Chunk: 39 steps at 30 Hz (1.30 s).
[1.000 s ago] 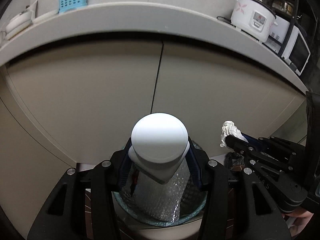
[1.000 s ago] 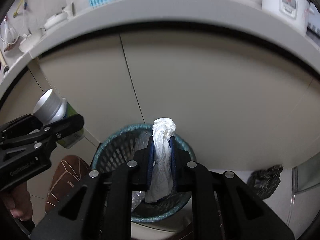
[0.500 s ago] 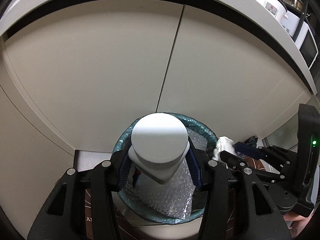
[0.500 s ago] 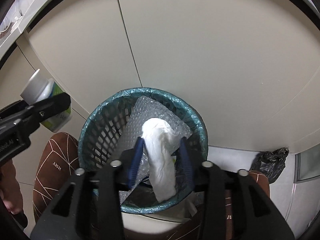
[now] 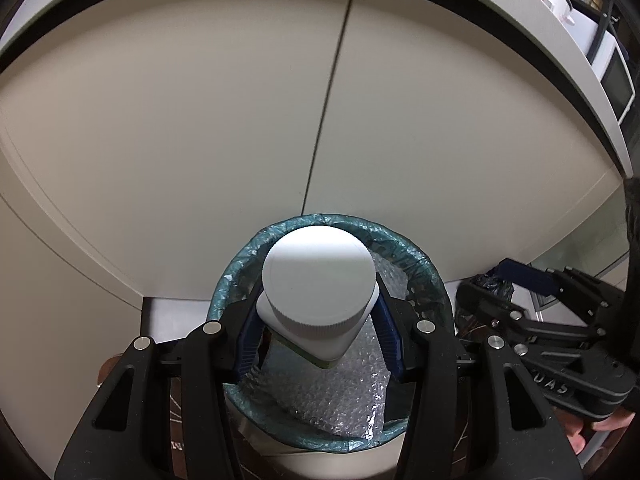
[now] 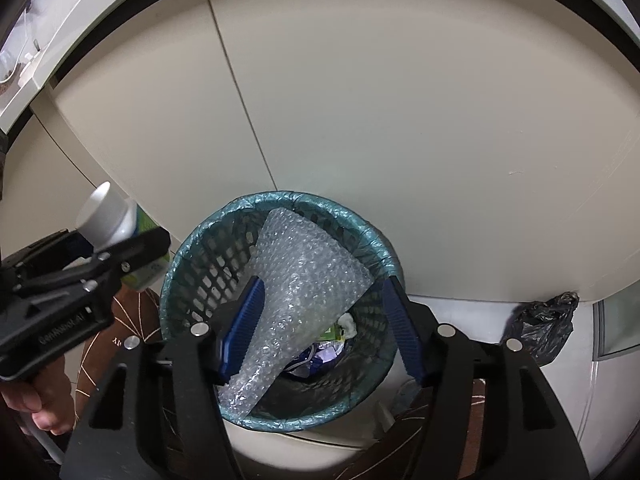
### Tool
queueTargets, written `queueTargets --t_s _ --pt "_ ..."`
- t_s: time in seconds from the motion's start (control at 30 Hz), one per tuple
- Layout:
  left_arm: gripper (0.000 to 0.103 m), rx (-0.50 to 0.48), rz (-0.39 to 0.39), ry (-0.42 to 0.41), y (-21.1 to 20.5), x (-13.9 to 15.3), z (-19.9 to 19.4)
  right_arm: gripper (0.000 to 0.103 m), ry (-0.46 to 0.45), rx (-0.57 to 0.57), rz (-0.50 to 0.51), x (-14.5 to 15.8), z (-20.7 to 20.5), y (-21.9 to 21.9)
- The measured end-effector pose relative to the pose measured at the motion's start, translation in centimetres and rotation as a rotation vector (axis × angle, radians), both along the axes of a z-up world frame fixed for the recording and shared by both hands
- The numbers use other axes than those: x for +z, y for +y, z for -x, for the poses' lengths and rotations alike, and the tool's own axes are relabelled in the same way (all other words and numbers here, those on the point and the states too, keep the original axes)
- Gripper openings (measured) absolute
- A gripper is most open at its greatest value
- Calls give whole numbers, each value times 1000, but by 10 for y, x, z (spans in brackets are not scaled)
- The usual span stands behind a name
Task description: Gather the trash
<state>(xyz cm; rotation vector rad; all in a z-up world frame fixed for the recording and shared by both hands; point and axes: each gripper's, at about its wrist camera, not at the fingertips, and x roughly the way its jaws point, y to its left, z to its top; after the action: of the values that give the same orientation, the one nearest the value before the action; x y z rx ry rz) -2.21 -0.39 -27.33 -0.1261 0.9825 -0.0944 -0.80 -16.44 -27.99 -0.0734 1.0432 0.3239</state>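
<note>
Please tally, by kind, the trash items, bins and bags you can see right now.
White-capped bottle, in the left gripper: 1
Bubble wrap sheet: 1
Teal basket: 1
Black bag on the floor: 1
Total: 4

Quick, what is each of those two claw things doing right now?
Left gripper: shut on the white-capped bottle, over the trash basket.
Right gripper: open, holding nothing.
</note>
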Motion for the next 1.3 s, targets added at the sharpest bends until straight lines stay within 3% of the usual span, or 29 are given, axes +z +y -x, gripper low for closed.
queueTargets --t_s 0.03,0.1,0.17,0.3,0.4,0.6,0.7,0.93,1.13,1.3 --pt "53 -2 -7 -3 1 -1 1 59 -1 -2 -1 1 0 -1" --pt "70 -9 -18 -26 -2 1 1 59 -2 -8 2 1 0 -4" --pt "77 -2 -34 -44 1 1 3 59 3 -17 -1 1 -2 -8" --pt "85 15 -31 -57 3 3 0 60 2 -31 -7 3 -3 -15" --pt "92 28 -36 -54 4 4 -2 66 -8 -33 -7 6 -3 -18" --pt "97 44 -31 -63 14 10 5 69 -26 -43 -19 17 -4 -21" --pt "97 50 -29 -87 18 25 9 79 -74 -48 -29 37 -4 -20" --pt "97 73 6 -146 29 81 17 92 -173 -77 -66 97 0 -27" --pt "97 79 25 -175 33 127 26 94 -242 -106 -59 143 11 -31" --pt "97 77 -8 -196 30 160 33 94 -295 -116 -54 181 20 -33"
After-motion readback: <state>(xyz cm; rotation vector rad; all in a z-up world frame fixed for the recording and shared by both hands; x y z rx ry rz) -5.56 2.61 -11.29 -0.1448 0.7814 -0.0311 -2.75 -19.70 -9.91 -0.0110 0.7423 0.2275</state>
